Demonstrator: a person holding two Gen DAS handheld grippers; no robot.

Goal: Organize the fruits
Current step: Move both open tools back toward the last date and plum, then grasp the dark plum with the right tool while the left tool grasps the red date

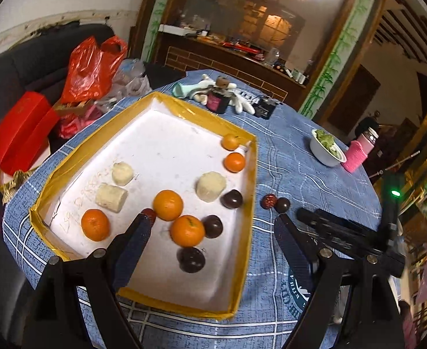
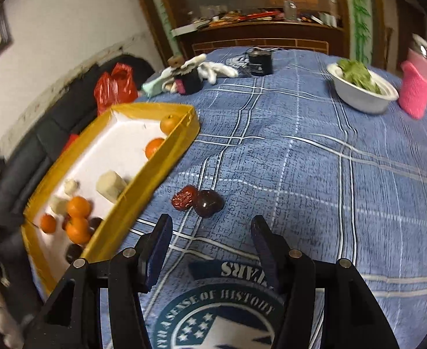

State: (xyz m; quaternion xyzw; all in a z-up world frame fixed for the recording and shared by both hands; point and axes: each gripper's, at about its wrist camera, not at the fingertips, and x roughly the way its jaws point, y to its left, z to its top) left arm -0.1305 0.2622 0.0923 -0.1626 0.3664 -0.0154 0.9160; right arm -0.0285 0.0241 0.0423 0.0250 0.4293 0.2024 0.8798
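Note:
A white tray with a yellow taped rim (image 1: 247, 192) (image 2: 167, 151) holds several oranges (image 1: 167, 205), three dark plums (image 1: 231, 199) and three pale peeled chunks (image 1: 210, 186). A red date (image 1: 149, 213) lies in the tray by my left fingertip. Outside the tray, on the blue cloth, a red date (image 2: 184, 197) (image 1: 268, 201) and a dark plum (image 2: 208, 203) (image 1: 282, 205) lie side by side. My left gripper (image 1: 213, 221) is open above the tray's near right part. My right gripper (image 2: 210, 226) is open just short of the date and plum.
A white bowl of greens (image 2: 361, 87) (image 1: 327, 148) and a pink-sleeved bottle (image 2: 417, 84) stand at the far right. Gloves and a dark jar (image 2: 190, 75) sit at the far edge. Red bags (image 1: 91, 67) lie on the sofa to the left.

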